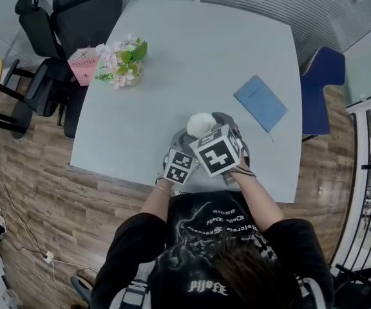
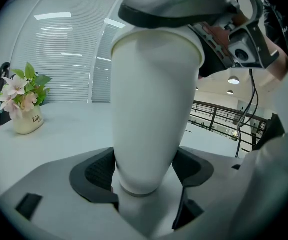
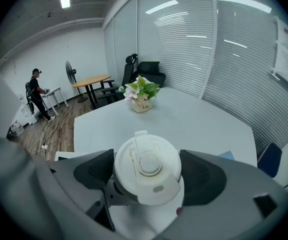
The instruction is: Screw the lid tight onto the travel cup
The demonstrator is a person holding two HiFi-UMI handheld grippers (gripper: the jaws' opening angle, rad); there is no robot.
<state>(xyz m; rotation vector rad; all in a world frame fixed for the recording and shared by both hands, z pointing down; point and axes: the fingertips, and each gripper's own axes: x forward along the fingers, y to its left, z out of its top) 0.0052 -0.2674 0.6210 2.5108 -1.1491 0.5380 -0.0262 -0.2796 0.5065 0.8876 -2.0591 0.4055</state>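
Head view: white cup (image 1: 200,125) at the desk (image 1: 172,76) edge nearest the person, well apart from the flower pot (image 1: 124,66). Left gripper view: left tool (image 2: 145,181) clamped on the cup's narrow lower body, flower pot far off to its left. Right gripper view: right tool (image 3: 146,173) closed wide across the lid (image 3: 149,159), flower pot well beyond it.

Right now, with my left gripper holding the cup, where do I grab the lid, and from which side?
Grip the lid by its round outer rim, coming in over its top as the right gripper does now, one jaw each side. The rim gives opposite faces; the raised flip tab on top doesn't.
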